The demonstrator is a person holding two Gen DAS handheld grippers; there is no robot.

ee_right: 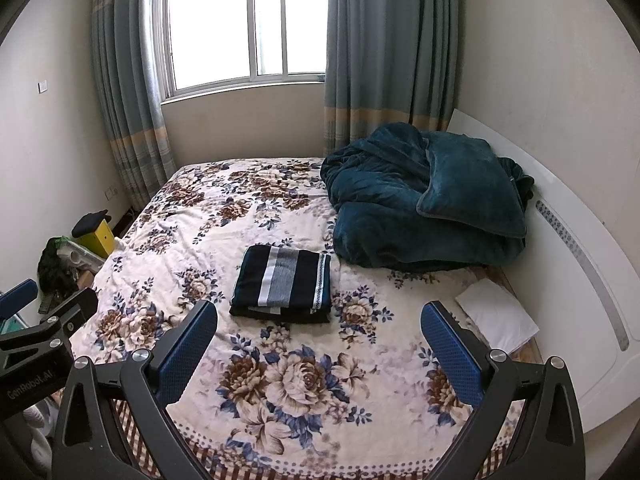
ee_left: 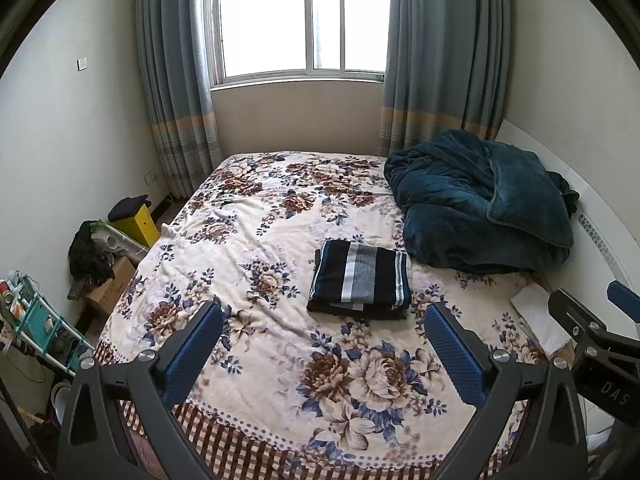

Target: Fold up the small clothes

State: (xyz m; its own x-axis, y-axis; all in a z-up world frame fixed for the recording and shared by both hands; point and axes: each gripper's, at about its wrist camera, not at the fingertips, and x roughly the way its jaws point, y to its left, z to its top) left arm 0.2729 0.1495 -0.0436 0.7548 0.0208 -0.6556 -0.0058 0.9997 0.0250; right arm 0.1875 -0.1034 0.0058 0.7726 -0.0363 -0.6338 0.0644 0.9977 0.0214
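Both tongs, left tongs (ee_left: 322, 344) and right tongs (ee_right: 319, 342), hang spread wide and empty at the bottom of the frame, while beyond them the striped garment (ee_left: 360, 283) lies squarely folded mid-frame on the bed (ee_left: 240, 240), so folding looks finished.

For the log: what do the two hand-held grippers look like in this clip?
Both match: the left hand-held gripper and the right hand-held gripper have black, angular linkage arms with silver round bolts, and each finger carries a blue, dot-textured pad. White lettering marks the bodies: "DAS" on the right one seen from the left wrist, "GenRobot.AI" on the left one seen from the right. No cables or sleeves show.
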